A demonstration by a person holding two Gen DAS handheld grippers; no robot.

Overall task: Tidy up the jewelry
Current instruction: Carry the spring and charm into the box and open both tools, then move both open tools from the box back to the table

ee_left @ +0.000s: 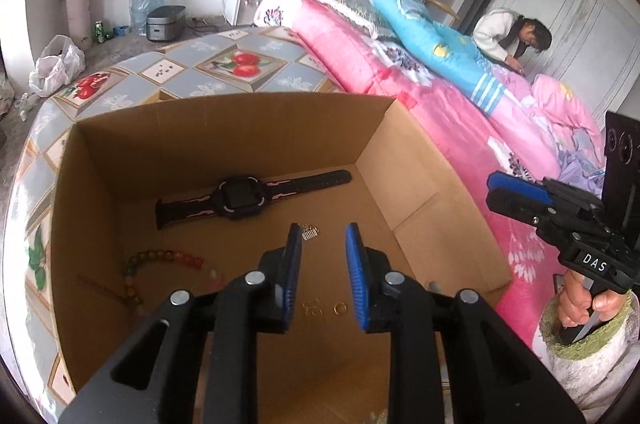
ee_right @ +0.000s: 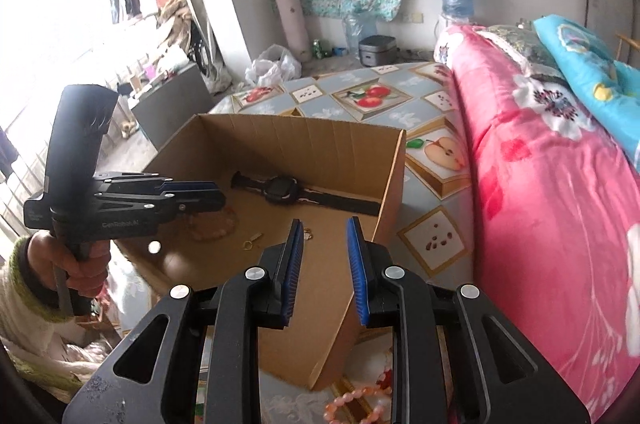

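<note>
Cardboard box (ee_left: pixel 224 144) on the bed, both grippers hovering empty over it

Going big to small: the pink quilt (ee_right: pixel 540 184) fills the right side of the right wrist view, the box sits centre frame on the fruit-print cloth (ee_left: pixel 224 64). On its floor the watch (ee_left: pixel 240 198) lies across the middle, strap running left-right, the bead bracelet (ee_left: pixel 160 260) sits lower left, a tiny silver charm (ee_left: pixel 310 233) sits dead centre and a small gold ring (ee_left: pixel 340 308) lies low between the fingers. The left gripper (ee_left: pixel 324 244) has its jaws apart with nothing in them, and the charm lies just beyond its fingertips, so it looks nearest. The right gripper (ee_right: pixel 324 244) is also parted and empty, low centre in its own view, over the box's near right corner; more pink beads (ee_right: pixel 360 400) wait outside the box at the bottom.
</note>
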